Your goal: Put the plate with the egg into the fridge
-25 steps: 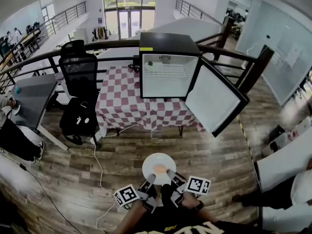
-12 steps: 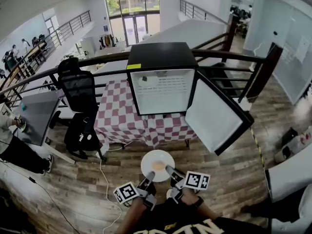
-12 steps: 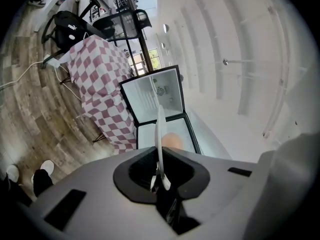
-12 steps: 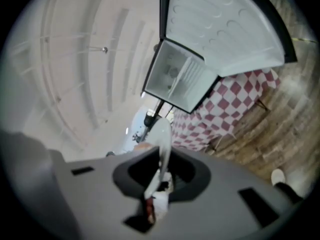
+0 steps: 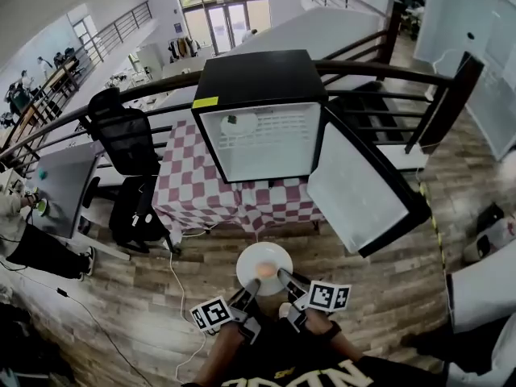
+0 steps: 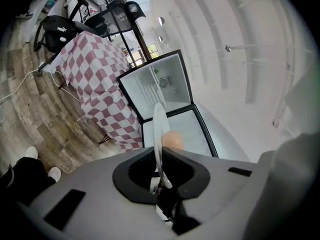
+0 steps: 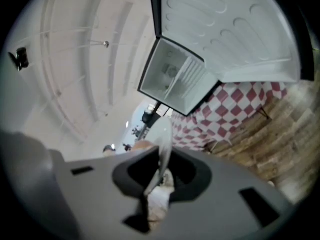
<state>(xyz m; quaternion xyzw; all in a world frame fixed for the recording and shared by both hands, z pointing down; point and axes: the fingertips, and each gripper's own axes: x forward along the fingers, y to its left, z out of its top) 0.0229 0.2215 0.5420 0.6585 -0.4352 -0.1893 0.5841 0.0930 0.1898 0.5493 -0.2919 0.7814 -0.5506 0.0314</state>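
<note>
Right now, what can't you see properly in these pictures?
- Egg: in the left gripper view the edge-on plate hides part of it.
- Pale round thing at the upper left inside the fridge, head view: too small to name.
- What is beneath the checked cloth, head view: the cloth hangs over it.
- The person's arms, head view: cut off by the bottom edge.

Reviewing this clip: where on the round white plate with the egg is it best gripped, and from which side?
Best by its thin rim at the near edge, coming in level from the person's side. The round white plate is flat, with the pale orange egg in its middle, so two spaced rim holds keep it level. The left claw and right claw are shut there.
</note>
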